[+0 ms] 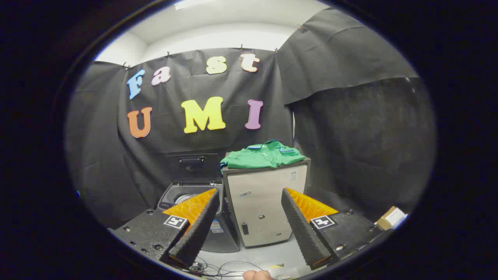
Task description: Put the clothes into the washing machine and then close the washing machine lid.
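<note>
Green shirt (pixel 263 154) atop cabinet (pixel 264 202), beyond gripper (pixel 249 194), fingers spread wide

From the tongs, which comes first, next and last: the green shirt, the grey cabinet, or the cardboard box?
The tongs are open, holding nothing.
1. Grey cabinet, straight ahead between the fingers.
2. Green shirt, folded on top of the cabinet, higher and a bit farther.
3. Cardboard box: off to the side; I can't rank it.

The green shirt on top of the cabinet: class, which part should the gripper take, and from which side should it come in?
Probably the green shirt's front edge, where it droops over the cabinet's top; a loose fold there gives both fingers cloth to pinch. Come from the front, slightly above, since the wall stands behind it. The gripper is open, well short of the shirt. The washing machine beside the cabinet has its lid up.
</note>
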{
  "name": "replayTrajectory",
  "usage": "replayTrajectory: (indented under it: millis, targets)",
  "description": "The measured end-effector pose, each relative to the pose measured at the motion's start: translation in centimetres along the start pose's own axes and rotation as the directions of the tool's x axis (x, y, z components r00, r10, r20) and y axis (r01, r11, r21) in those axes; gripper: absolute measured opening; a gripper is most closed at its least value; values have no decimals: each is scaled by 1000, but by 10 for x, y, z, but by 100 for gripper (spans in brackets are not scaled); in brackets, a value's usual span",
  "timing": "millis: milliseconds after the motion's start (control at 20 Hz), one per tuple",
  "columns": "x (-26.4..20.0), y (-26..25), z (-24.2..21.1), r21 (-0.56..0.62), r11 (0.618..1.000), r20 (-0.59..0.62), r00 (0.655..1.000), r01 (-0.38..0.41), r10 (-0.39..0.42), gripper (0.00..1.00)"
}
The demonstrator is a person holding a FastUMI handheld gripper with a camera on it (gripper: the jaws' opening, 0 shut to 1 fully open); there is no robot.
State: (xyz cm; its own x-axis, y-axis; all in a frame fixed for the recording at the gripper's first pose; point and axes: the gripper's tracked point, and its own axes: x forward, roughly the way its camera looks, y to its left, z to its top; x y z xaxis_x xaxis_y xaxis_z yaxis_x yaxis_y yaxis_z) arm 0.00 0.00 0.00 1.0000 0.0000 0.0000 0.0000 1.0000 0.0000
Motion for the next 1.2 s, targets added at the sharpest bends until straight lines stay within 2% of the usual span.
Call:
replayTrajectory:
  millis: [600,1200]
  targets:
    - [6,17,7,-76,996,28,999,-37,39,100]
    - [8,19,11,-92,995,34,998,-40,43,100]
